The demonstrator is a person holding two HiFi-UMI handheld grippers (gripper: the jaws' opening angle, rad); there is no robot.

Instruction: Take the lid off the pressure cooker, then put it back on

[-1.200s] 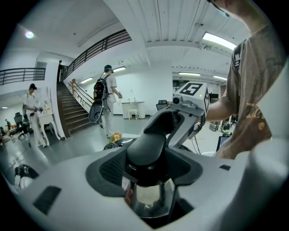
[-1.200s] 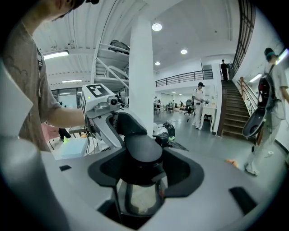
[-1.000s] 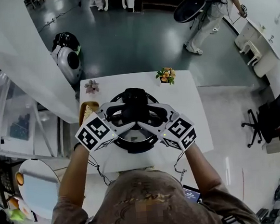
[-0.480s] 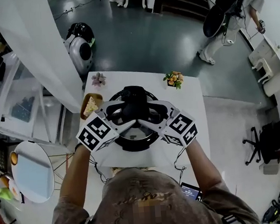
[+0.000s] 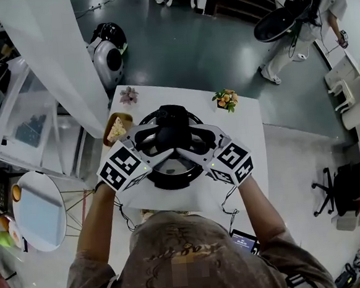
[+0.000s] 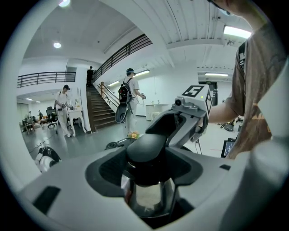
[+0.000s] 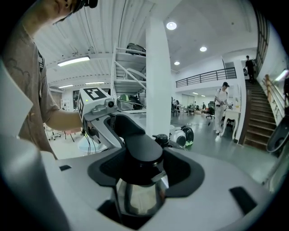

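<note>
The steel pressure cooker stands on a white table. Its black lid handle runs across the top. My left gripper and right gripper meet over the cooker's middle from opposite sides. In the left gripper view the black handle fills the gap between the pads of the left gripper, with polished steel below it and the right gripper behind. The right gripper view shows the same handle clamped by the right gripper, with the left gripper beyond. Whether the lid is raised off the pot I cannot tell.
On the table's far edge stand a small orange flower pot and a pinkish plant. A bowl of food lies at the cooker's left. A white pillar and a round side table are on the left. A person walks at the far right.
Both grippers stay clamped on the lid handle in the same spot. The head view has shifted, so the table sits a little lower and further right. The person behind has walked on.
</note>
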